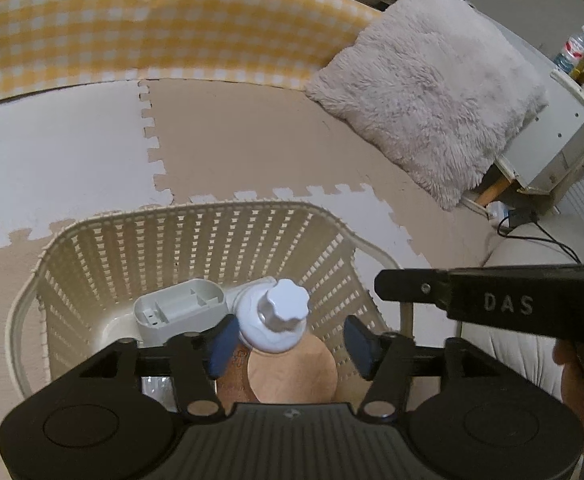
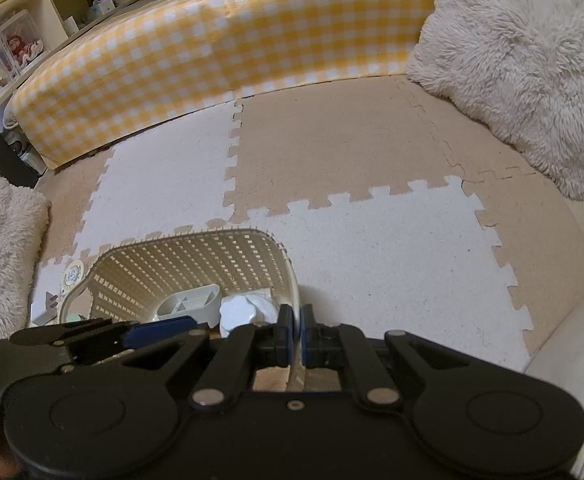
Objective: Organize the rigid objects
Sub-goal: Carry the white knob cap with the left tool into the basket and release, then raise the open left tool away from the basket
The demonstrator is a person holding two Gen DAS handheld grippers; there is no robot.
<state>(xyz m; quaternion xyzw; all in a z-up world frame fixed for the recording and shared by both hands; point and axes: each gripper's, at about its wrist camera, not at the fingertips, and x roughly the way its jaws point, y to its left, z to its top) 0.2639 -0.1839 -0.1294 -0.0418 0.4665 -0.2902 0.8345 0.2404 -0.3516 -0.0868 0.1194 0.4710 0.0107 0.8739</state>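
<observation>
Left gripper (image 1: 289, 344) is hovering over the basket (image 1: 195, 216), fingers spread, straddling a white-capped bottle (image 1: 279, 320) without clamping it. The bottle is standing inside the basket, at 3 o'clock of a grey tray (image 1: 179, 308). Right gripper (image 2: 296, 330) is pinching the basket's near rim, fingers closed on it.

Risks, as judged: the tall bottle is looking top-heavy, so a brush from a blue pad while lifting out could tip it. The right-hand pinch could also drag the light basket across the mat (image 2: 372, 232).
</observation>
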